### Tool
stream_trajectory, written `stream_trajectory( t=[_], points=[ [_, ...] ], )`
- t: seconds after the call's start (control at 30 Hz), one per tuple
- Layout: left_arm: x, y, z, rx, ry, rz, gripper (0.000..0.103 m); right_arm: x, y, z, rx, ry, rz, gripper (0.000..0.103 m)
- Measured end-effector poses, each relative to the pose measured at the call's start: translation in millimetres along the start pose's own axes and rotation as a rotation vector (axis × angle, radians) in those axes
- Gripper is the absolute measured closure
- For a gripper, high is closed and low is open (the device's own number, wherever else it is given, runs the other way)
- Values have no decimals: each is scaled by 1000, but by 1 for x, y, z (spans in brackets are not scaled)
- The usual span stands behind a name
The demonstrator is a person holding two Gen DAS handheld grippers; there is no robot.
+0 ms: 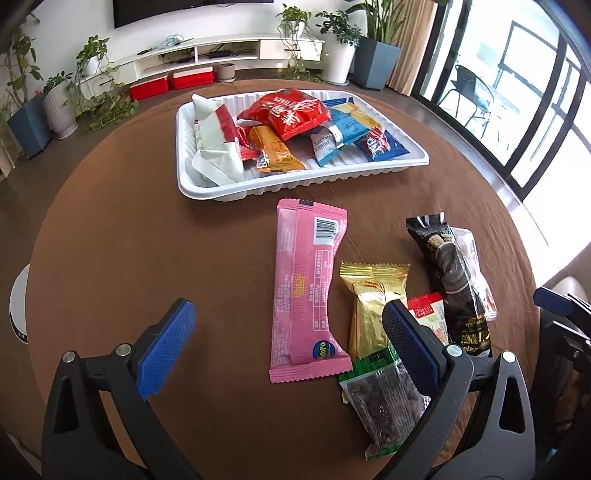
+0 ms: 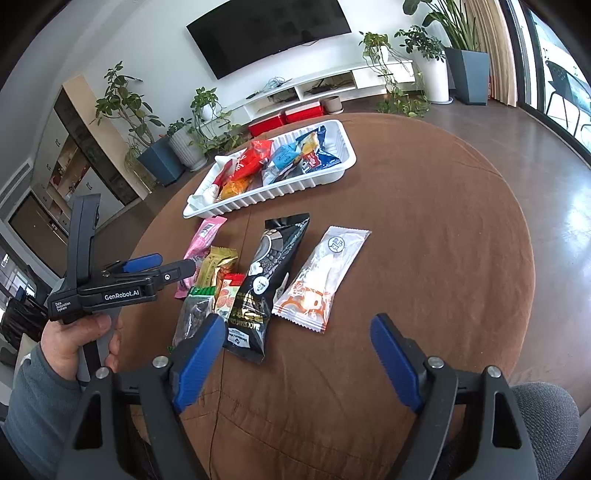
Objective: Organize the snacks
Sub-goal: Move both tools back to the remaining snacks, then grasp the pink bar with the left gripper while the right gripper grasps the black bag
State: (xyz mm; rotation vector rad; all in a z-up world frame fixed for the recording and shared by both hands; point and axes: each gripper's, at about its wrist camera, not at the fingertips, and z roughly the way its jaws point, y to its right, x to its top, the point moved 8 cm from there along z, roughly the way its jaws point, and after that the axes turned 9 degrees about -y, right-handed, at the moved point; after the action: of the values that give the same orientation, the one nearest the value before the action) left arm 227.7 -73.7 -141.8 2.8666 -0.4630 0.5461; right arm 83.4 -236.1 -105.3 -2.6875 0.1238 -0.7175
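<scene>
- White tray point(image 1: 413, 162) at the far side of the brown round table point(image 1: 129, 229); it holds red, orange, blue and white snack packets.
- Pink packet point(image 1: 306, 288) lies just in front of the tray, flat on the table.
- Gold packet point(image 1: 369, 299), green-topped bag point(image 1: 384, 402) and black packet point(image 1: 450, 280) lie nearer than the tray, right of the pink packet, overlapping one another.
- White-and-orange packet point(image 2: 325, 280) rests beside the black packet, farthest right.
- Left gripper point(image 1: 291, 350) spread wide, empty, above the pink packet.
- Right gripper point(image 2: 299, 358) spread wide, empty, over bare cloth well in front of the tray.
- Potted plants point(image 2: 162, 140) and television point(image 2: 273, 33) stand beyond the tray.
</scene>
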Motion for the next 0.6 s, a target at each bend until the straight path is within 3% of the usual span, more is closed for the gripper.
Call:
stream_trajectory(
  t=[0.2, 0.27, 0.43, 0.57, 0.6],
  points=[
    [8, -3, 2, -15, 5, 4, 8, 4, -7, 2, 0, -5, -19, 22],
    [12, -4, 5, -17, -8, 14, 15, 5, -9, 4, -2, -13, -27, 25],
    [18, -5, 19, -19, -65, 41, 47, 5, -13, 7, 0, -24, -34, 26],
    [19, -4, 30, 5, -104, 75, 49, 5, -13, 8, -8, -31, -37, 27],
    [19, -4, 33, 6, -112, 82, 57, 5, -13, 8, -9, -33, -36, 27]
  ],
)
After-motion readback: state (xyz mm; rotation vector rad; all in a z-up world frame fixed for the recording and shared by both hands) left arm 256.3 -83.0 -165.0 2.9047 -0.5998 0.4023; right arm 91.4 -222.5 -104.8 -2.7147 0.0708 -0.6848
